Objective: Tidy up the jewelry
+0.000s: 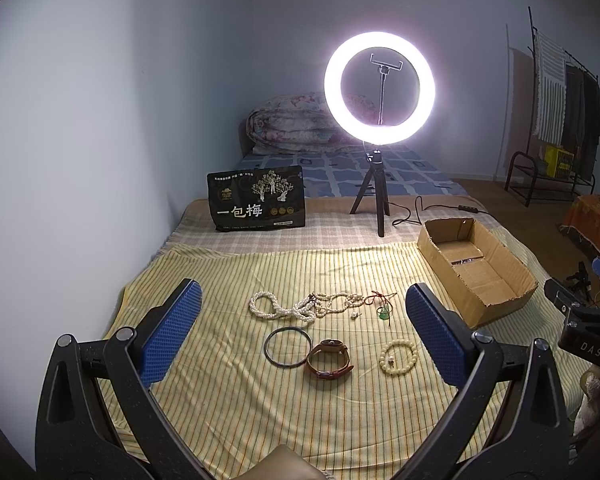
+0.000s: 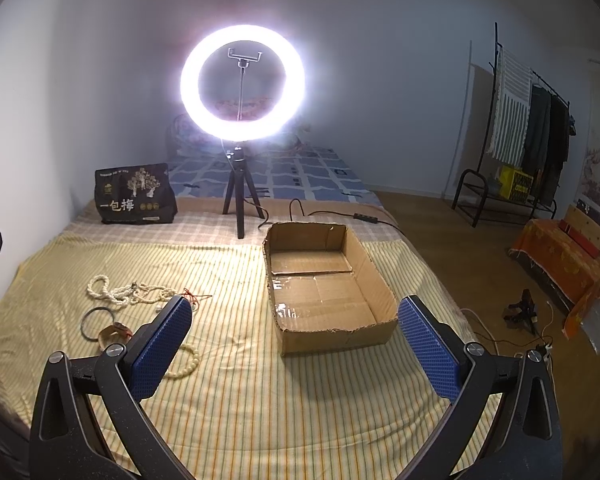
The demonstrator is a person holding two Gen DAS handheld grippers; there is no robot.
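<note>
Nothing gathered yet: left gripper (image 1: 303,330), jaws wide and empty, hovers over the pearl necklace (image 1: 284,309), bangle (image 1: 288,347), watch (image 1: 329,359) and bead bracelet (image 1: 398,356) on the bed, right gripper (image 2: 295,346) likewise open before the bare cardboard box (image 2: 374,268); next, likely a first pick.

The wide-open left gripper (image 1: 304,328) frames pearl strands (image 1: 288,307), a bangle (image 1: 288,347), a brown-strapped watch (image 1: 329,358) and a bead bracelet (image 1: 399,356) on striped cloth (image 1: 260,408).

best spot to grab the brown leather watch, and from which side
Grip the brown watch across its raised strap loop near the case, coming straight down with the left gripper. The band stands up off the cloth; the dark bangle touches its left edge.
</note>
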